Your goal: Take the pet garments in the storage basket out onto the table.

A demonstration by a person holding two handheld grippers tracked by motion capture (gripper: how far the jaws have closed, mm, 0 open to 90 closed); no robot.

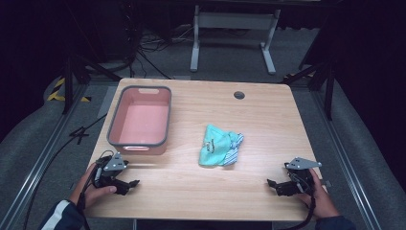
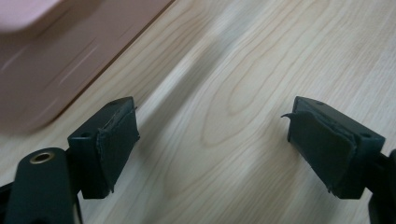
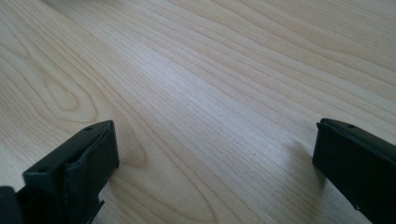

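Fingers [image 2: 116, 140] of both grippers stood apart, empty, near corners; probably approach the crumpled teal cloth [image 1: 218, 145] low, pinching its edges.

Bright overhead light falls on the table [image 1: 191, 182], surroundings stay dim, and the pink bin [image 2: 42, 56] is blurred close-up.

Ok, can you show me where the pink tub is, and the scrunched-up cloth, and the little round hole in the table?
pink tub [image 1: 140, 121], high view, on its bare pink floor.
scrunched-up cloth [image 1: 214, 144], high view, on its teal middle.
round hole [image 1: 239, 95], high view, on its dark centre near the table's far edge.
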